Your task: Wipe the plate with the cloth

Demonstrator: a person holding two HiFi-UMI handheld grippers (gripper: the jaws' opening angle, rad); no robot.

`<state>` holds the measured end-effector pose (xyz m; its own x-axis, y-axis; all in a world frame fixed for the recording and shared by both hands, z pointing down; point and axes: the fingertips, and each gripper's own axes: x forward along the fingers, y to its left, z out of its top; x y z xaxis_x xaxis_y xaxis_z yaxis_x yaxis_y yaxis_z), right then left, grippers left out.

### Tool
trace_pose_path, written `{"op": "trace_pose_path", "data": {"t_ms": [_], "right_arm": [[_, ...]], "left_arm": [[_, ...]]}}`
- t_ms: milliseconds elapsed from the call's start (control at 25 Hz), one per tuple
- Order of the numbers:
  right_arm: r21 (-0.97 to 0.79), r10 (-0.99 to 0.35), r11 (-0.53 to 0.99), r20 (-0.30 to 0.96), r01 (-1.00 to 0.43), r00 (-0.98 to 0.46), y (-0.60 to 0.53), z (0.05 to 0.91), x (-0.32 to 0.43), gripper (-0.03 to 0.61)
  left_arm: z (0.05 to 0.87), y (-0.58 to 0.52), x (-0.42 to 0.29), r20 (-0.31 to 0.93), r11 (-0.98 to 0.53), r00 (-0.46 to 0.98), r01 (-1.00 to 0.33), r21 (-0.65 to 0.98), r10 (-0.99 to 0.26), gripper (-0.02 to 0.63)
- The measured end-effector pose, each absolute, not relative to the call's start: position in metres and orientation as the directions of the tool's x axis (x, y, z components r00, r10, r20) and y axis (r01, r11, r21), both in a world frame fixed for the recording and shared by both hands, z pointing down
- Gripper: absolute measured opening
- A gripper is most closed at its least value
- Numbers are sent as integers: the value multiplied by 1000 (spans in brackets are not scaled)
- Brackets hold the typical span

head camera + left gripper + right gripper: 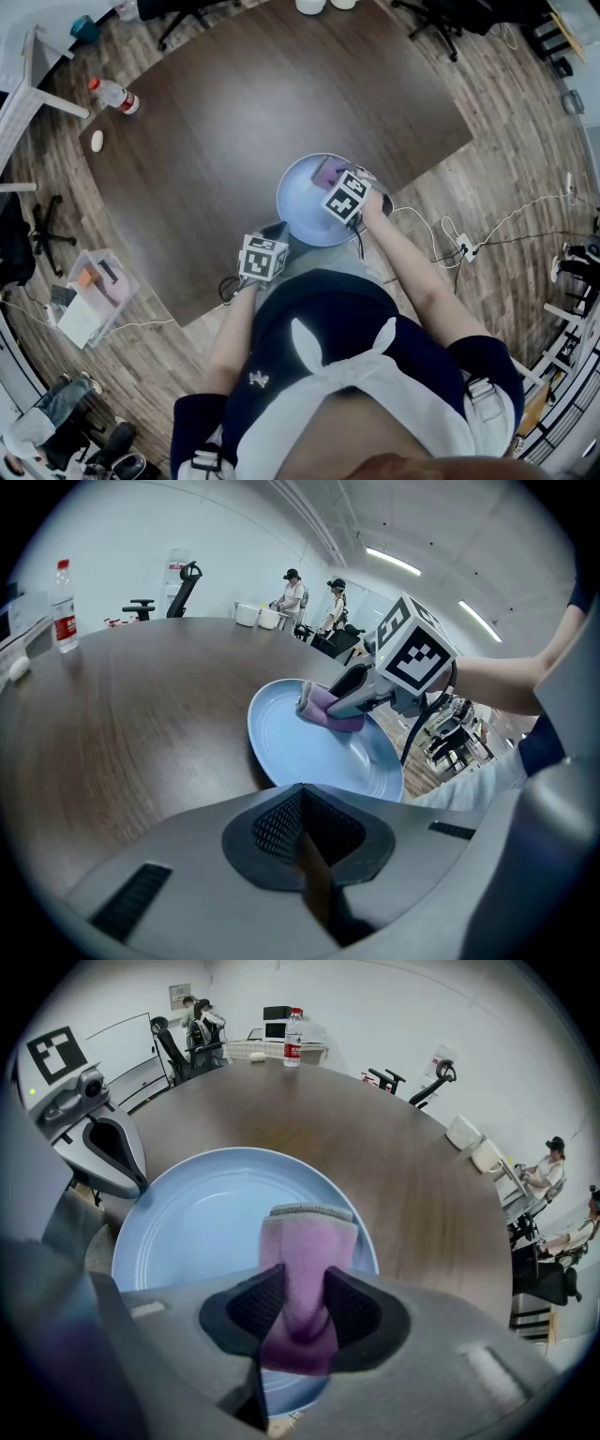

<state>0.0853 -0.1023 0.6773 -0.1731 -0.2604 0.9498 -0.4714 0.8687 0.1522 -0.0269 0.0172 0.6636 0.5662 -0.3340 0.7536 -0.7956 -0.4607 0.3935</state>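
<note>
A person stands at the near edge of a wide, dark brown wooden worktop [234, 112], holding a gripper in each hand. A round, light blue plate [302, 211] lies flat on the worktop just in front of the person.

The right gripper [302, 1302] reaches over the plate from the right. Its dark ribbed fingers are clamped on a folded purple cloth [305, 1241]. The free end of the cloth, edged with a grey seam, lies on the plate's inner surface near the right rim.

The left gripper [302, 832] is held low at the near left of the plate, close to its rim. Its fingers are pressed together with nothing between them.

Each gripper carries a cube with black-and-white square markers. These show patterns only, not letters.

A clear plastic water bottle with a red cap and red label [114, 95] stands near the far left edge of the worktop. The label's print is too small to read. A small white object [97, 141] lies near it. White containers [309, 5] sit at the far edge.

Nothing stands between the grippers and the plate.

Around the worktop are black office chairs. On the wood-plank floor there is a clear plastic box of oddments [94, 291] and a white power strip with cables [464, 246]. In the gripper views, other people stand or sit across the room.
</note>
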Motion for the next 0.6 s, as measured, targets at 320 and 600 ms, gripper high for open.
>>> {"op": "trace_pose_path", "data": {"t_ms": [320,600], "right_arm": [[123,-246,853,952,-507,-183,-95,675,95,138],[79,-222,821,957,-566,-189,-84,676,102,138]], "left_arm": [[663,14,-26,751,-453,564,-800,394,-343,3],[663,14,-27,750,-446,561,-804,394,-349,3]]}}
